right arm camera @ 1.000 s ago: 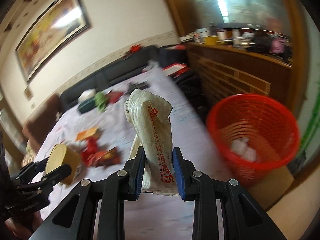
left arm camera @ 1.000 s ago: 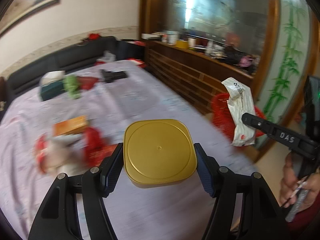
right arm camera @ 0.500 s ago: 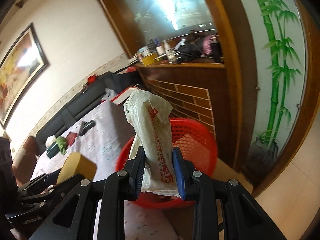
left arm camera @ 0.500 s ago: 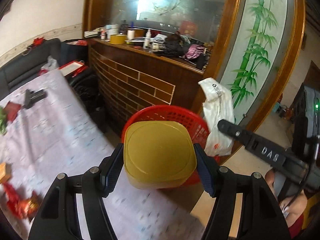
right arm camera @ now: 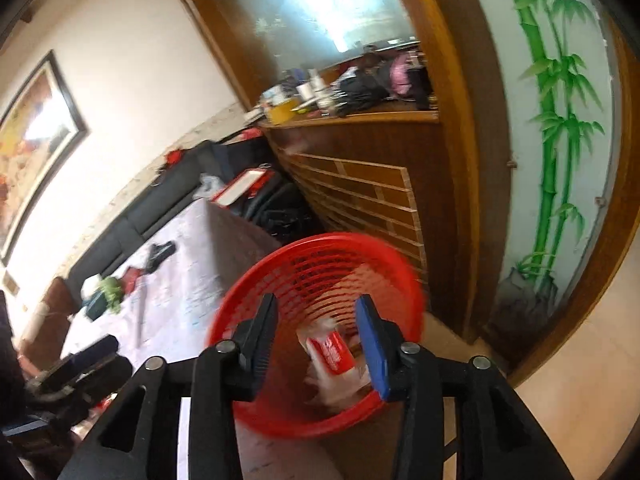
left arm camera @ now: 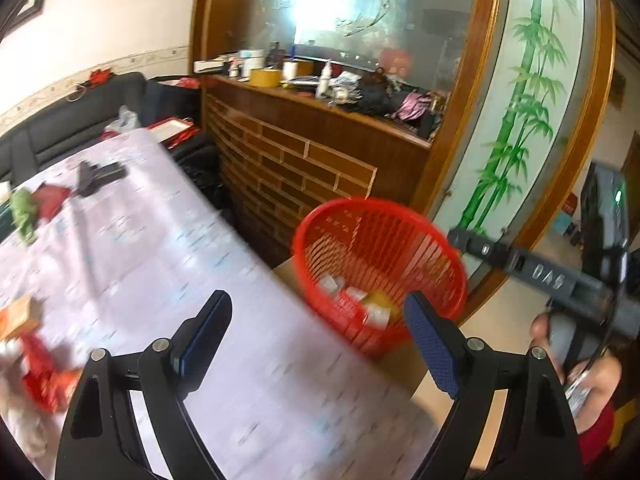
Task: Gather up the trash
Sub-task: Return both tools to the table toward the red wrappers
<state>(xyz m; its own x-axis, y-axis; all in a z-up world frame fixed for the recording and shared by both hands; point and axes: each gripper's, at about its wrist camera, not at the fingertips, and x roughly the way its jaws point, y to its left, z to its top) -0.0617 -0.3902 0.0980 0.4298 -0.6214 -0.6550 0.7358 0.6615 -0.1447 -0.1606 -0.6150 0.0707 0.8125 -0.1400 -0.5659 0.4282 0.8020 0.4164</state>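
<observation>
A red mesh trash basket (left arm camera: 380,240) stands on the floor beside the table; it also shows in the right wrist view (right arm camera: 320,264). Inside lie a yellow container (left arm camera: 380,302) and a white and red wrapper (right arm camera: 332,352) among other scraps. My left gripper (left arm camera: 316,336) is open and empty above the table's edge, just left of the basket. My right gripper (right arm camera: 316,332) is open and empty right over the basket's mouth; it also shows at the right of the left wrist view (left arm camera: 532,268).
The table with a pale lilac cloth (left arm camera: 160,248) holds red wrappers (left arm camera: 40,372), an orange box (left arm camera: 16,314), a green item (left arm camera: 22,210) and a black object (left arm camera: 96,176). A wooden brick-pattern counter (left arm camera: 304,168) and a bamboo-painted panel (left arm camera: 516,120) stand behind the basket.
Both grippers have opened. The yellow container left my left gripper and the white wrapper left my right gripper; both now lie in the basket. The left gripper has swung back towards the table.
</observation>
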